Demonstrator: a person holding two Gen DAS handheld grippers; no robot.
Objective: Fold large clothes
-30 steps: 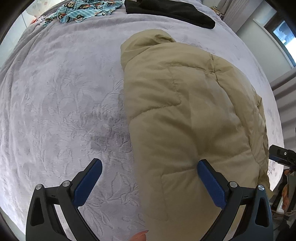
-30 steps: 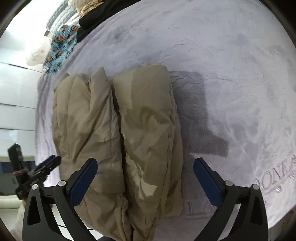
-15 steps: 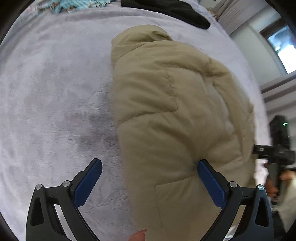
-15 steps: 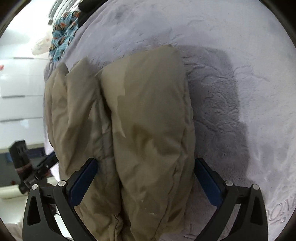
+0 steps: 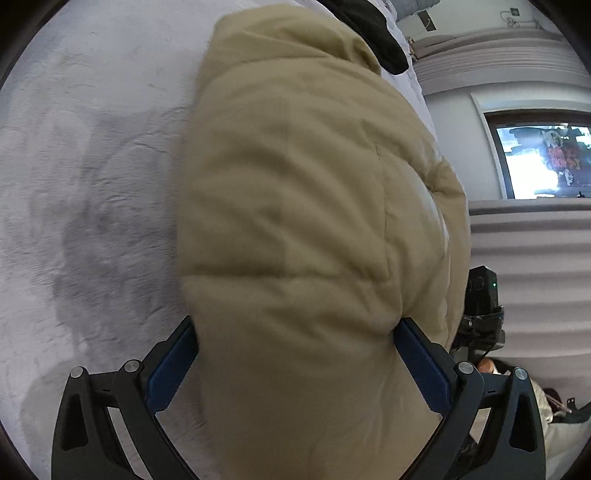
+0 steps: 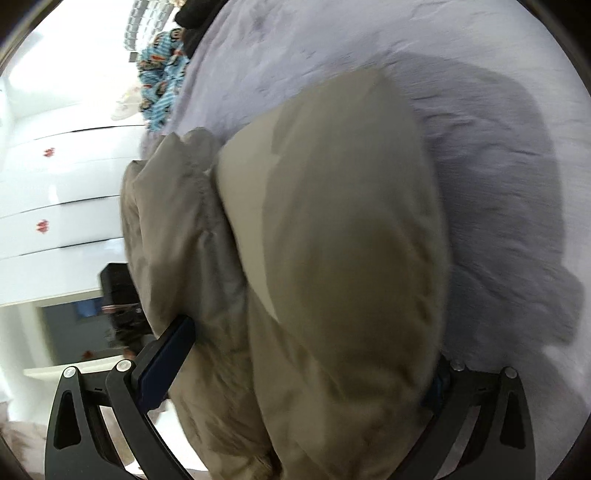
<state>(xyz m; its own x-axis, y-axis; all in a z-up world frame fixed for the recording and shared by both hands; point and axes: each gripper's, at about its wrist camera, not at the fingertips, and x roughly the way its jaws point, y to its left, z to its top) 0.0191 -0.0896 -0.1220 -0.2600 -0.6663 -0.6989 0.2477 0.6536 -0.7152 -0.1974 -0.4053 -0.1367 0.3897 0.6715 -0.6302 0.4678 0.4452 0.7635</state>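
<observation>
A folded tan puffer jacket [image 5: 303,221] lies on the pale grey bedspread [image 5: 74,166]. My left gripper [image 5: 297,365] is open, its blue pads [image 5: 170,369] spread wide, and the jacket's near end bulges between them and fills the gap. From the other side the jacket [image 6: 343,258] shows as two thick folded layers. My right gripper [image 6: 301,373] is also open around that end. Its left pad [image 6: 166,365] presses against the fabric, while its right pad is mostly hidden behind the bulging jacket. The view is motion-blurred.
A black garment [image 5: 373,33] lies beyond the jacket, and a blue patterned cloth [image 6: 162,81] sits at the bed's far edge. The other gripper's camera body [image 5: 480,306] shows past the jacket. White cabinet fronts [image 6: 55,184] and a window [image 5: 539,158] flank the bed.
Both grippers have pushed forward and down onto the jacket from opposite ends. The jacket now fills the gap between each pair of fingers, and the finger spacing looks unchanged.
</observation>
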